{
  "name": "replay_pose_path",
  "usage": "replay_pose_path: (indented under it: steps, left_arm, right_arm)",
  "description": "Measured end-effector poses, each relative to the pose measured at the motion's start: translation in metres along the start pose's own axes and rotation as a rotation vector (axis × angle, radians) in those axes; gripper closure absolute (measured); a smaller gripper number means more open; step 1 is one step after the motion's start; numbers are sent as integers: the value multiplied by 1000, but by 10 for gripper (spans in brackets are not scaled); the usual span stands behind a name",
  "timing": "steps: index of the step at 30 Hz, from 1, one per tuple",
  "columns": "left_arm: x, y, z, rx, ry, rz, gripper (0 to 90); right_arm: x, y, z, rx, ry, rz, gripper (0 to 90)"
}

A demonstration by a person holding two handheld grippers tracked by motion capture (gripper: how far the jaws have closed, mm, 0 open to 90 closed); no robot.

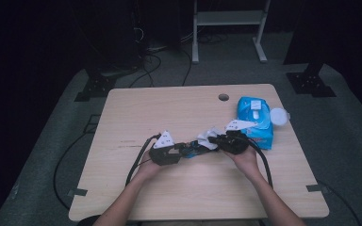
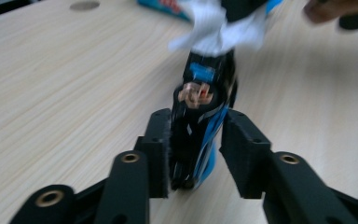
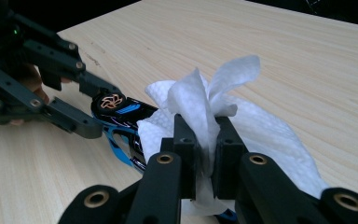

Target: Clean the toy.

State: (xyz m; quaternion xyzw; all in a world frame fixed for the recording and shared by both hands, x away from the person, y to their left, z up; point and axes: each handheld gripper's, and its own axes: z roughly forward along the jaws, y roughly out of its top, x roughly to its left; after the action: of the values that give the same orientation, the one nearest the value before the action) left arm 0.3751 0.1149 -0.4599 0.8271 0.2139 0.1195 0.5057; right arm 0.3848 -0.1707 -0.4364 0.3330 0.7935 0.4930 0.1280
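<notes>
White wipe [image 3: 200, 112] | right tongs [image 3: 207, 140] pinch it | no legible labels

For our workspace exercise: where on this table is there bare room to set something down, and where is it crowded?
Free: the far-left tabletop, from the left edge across to the round hole, and the near strip beyond each forearm. Crowded: the middle, where the left tool and right tool meet over the black-and-blue object and white wipe, and the right side by the wipes pack.

No lettering could be read anywhere; the print on the blue wipes pack [image 1: 254, 120] was too blurred to make out.
</notes>
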Motion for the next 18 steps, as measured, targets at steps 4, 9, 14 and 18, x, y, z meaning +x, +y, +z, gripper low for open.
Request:
replay_pose_path:
  steps: [4, 9, 14, 18]
  left_arm:
    - [4, 6, -4, -56, -28, -80, 520]
    - [9, 4, -2, -58, -52, -162, 504]
    - [15, 3, -1, -84, -56, -251, 494]
    - [16, 4, -4, -105, -43, -273, 483]
  right_arm:
    - [2, 0, -2, 10, 3, -33, 819]
    - [6, -3, -4, 4, -6, -85, 820]
    - [7, -7, -5, -20, -2, -92, 820]
    - [7, -8, -4, -25, -3, -96, 820]
